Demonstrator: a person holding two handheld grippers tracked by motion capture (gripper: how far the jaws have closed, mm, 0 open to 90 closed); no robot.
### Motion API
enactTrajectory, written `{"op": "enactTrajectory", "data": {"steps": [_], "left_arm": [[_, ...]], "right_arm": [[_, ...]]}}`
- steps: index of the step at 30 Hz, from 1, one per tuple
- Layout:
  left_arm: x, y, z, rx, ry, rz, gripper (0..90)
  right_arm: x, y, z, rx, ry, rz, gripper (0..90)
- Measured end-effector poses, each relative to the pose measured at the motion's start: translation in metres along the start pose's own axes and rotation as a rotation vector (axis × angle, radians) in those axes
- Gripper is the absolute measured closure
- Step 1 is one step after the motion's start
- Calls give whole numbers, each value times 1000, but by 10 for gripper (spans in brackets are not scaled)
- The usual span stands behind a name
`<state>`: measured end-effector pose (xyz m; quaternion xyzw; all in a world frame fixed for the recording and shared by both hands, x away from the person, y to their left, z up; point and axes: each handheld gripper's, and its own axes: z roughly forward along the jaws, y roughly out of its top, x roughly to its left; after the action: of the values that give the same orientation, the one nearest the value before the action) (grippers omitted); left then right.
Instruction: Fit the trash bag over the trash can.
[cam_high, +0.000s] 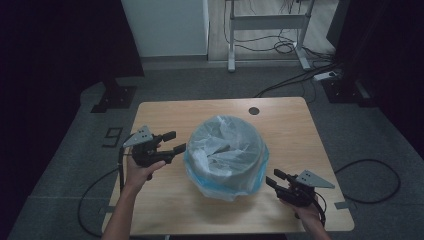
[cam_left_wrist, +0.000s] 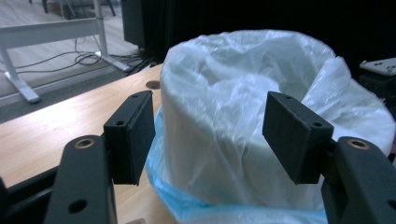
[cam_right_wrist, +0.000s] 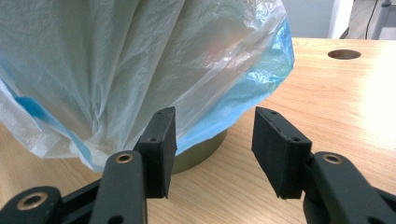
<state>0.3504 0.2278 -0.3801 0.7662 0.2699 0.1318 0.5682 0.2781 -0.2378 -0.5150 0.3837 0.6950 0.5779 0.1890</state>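
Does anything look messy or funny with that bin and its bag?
A bit. The bag is pulled over the bin unevenly: on the side near the right gripper its blue hem hangs loose and crumpled almost to the table. Nothing is spilled or torn.

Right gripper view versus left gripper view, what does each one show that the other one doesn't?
Right gripper view: the bin's dark base under the hanging blue edge of the bag, and the right gripper with its jaws open, nothing between them.

Left gripper view: the bag's open crumpled top, a white desk frame and cables on the floor, and the left gripper, open and off the bag.

Both: the bag-lined bin, the wooden table and its round hole.
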Motion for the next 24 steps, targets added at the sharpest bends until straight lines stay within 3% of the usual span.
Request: {"op": "enactTrajectory", "data": {"steps": [6,14,24], "left_arm": [[3,16,11,-26,-87,4,338],[4,40,27,-28,-264,-5,333],[8,48,46,14,-299,0,338]], "right_arm": [[-1,0,-1,-3,3,7,484],[-3,0,-2,-8,1,21,479],[-2,0,-6,-17,-12,15,475]]}}
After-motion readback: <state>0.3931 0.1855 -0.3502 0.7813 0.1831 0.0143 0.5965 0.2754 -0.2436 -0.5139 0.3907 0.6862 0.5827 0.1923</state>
